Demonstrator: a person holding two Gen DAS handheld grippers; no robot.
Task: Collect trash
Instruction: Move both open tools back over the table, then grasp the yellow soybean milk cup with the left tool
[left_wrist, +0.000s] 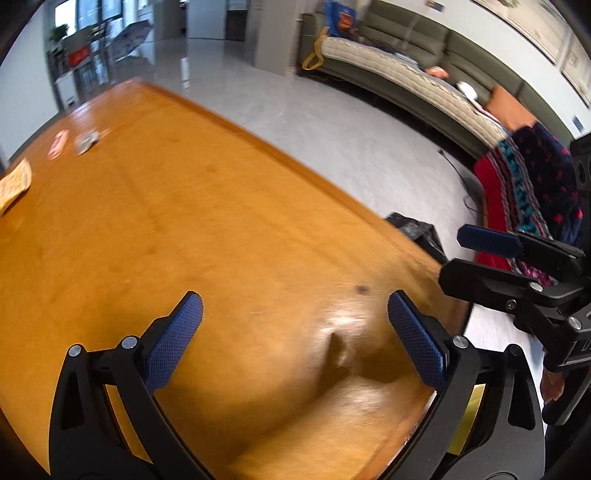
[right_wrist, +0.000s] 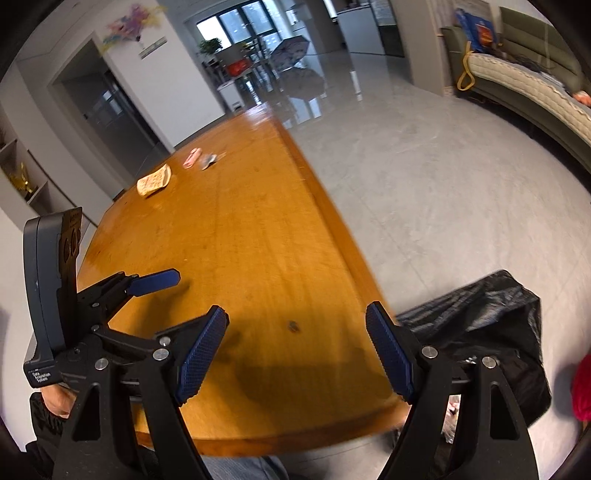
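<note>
Both tools hover over the wooden desk (right_wrist: 258, 240). The left tool (left_wrist: 295, 328) is spread with nothing between its blue pads; the right tool (right_wrist: 295, 347) is spread and empty too. 3 bits of trash lie at the desk's far end, upper left of the right wrist frame: a beige wrapper (right_wrist: 154, 180), a pink wrapper (right_wrist: 192, 158) and a silver wrapper (right_wrist: 207, 161). A black bin bag (right_wrist: 480, 332) sits on the floor, lower right.

The left gripper (left_wrist: 295, 332) points down, its blue fingers (left_wrist: 177, 339) wide apart with nothing between them. The right gripper (right_wrist: 295, 354) points down too, wide and empty. In the left view it sits at three o'clock.
</note>
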